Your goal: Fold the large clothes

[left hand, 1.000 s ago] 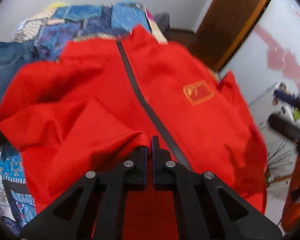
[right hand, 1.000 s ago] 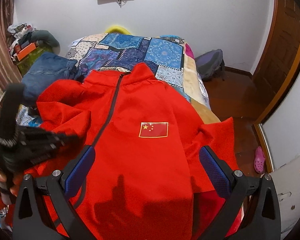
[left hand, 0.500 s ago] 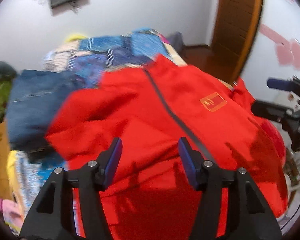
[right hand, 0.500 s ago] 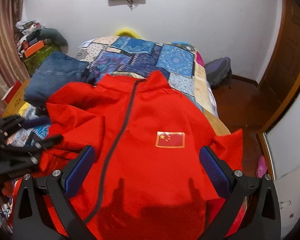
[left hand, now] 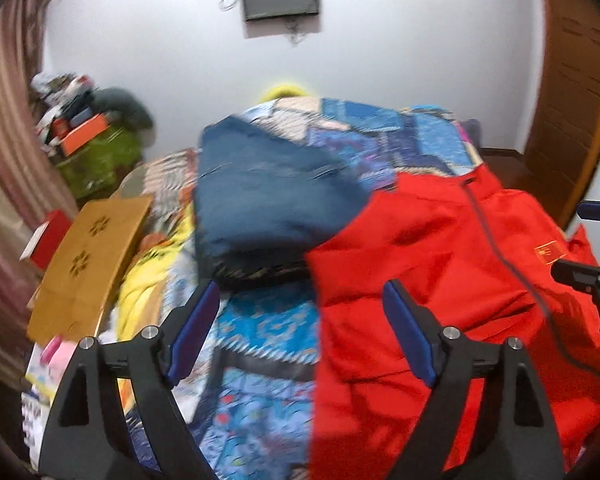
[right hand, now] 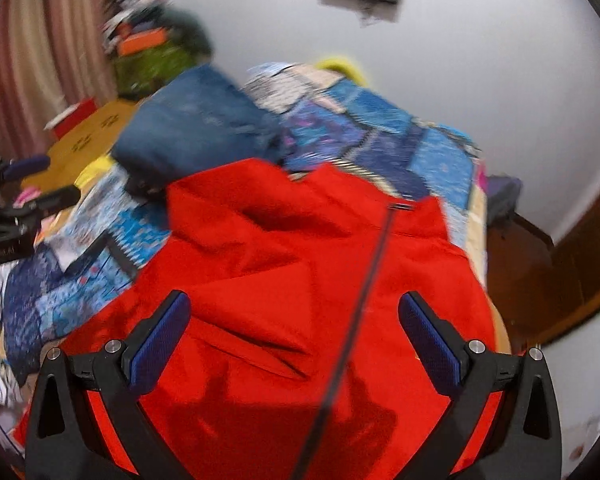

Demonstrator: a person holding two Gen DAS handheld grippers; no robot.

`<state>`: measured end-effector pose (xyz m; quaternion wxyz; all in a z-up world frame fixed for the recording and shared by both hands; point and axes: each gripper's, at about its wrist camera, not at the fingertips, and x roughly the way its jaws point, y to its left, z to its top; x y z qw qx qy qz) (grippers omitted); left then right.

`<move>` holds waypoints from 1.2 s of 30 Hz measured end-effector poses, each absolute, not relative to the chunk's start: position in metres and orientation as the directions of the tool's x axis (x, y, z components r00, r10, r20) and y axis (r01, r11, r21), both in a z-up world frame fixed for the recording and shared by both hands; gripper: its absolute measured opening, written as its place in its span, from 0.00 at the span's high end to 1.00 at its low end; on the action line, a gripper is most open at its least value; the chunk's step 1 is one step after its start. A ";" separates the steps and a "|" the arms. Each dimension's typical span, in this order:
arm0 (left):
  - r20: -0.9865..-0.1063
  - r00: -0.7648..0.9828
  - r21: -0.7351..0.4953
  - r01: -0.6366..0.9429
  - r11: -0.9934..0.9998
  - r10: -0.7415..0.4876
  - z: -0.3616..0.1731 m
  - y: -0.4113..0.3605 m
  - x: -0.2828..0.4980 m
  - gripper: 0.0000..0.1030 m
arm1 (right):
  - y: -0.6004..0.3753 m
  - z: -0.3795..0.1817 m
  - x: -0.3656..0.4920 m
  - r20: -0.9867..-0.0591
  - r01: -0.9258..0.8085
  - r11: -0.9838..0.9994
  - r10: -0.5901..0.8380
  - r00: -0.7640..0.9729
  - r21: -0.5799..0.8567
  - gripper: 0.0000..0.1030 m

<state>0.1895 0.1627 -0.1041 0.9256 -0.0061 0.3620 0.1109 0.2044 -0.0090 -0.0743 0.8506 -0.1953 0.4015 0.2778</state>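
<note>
Both grippers (left hand: 300, 328) (right hand: 296, 336) released, jaws just widening; creased red jacket (right hand: 300, 280) on patchwork quilt (left hand: 260, 332).

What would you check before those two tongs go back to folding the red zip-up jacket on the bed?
1. Left tongs empty: ok. The jaws have just been opening, with nothing between them.
2. Right tongs empty: ok, jaws wide above the cloth.
3. Red zip-up jacket lying flat: not ok, creases and a folded-in flap show on its left half.
4. Dark zipper closed: cannot tell, the pictures are blurred.
5. Folded blue denim garment clear of the jacket: not ok, their edges meet.
6. Patchwork blue bedspread free beside the jacket: ok.
</note>
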 end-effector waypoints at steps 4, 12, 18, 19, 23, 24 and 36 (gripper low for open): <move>-0.706 0.674 0.058 -0.252 0.966 0.219 -0.123 0.186 0.178 0.19 | 0.030 -0.096 0.204 -0.843 -0.714 0.691 0.315 0.436 -0.111 0.00; -0.766 0.613 0.025 -0.274 0.961 0.194 -0.163 0.205 0.172 0.19 | 0.085 -0.137 0.208 -0.909 -0.792 0.602 0.269 0.318 -0.099 0.03; -0.797 0.582 -0.005 -0.276 0.961 0.162 -0.184 0.211 0.170 0.19 | 0.115 -0.176 0.229 -0.961 -0.779 0.626 0.210 0.183 -0.012 0.19; -0.802 0.576 -0.008 -0.274 0.962 0.158 -0.188 0.211 0.171 0.19 | 0.118 -0.182 0.232 -0.966 -0.773 0.634 0.201 0.160 0.004 0.25; -0.821 0.556 -0.022 -0.265 0.964 0.134 -0.199 0.211 0.174 0.19 | 0.124 -0.207 0.241 -0.982 -0.752 0.656 0.179 0.061 0.073 0.44; -0.828 0.548 -0.030 -0.260 0.965 0.122 -0.203 0.211 0.177 0.19 | 0.121 -0.210 0.243 -0.981 -0.740 0.667 0.184 0.059 0.081 0.47; -0.890 0.453 -0.146 -0.168 0.975 -0.055 -0.243 0.180 0.211 0.19 | 0.068 -0.160 0.250 -0.935 -0.668 0.727 0.328 0.135 0.158 0.94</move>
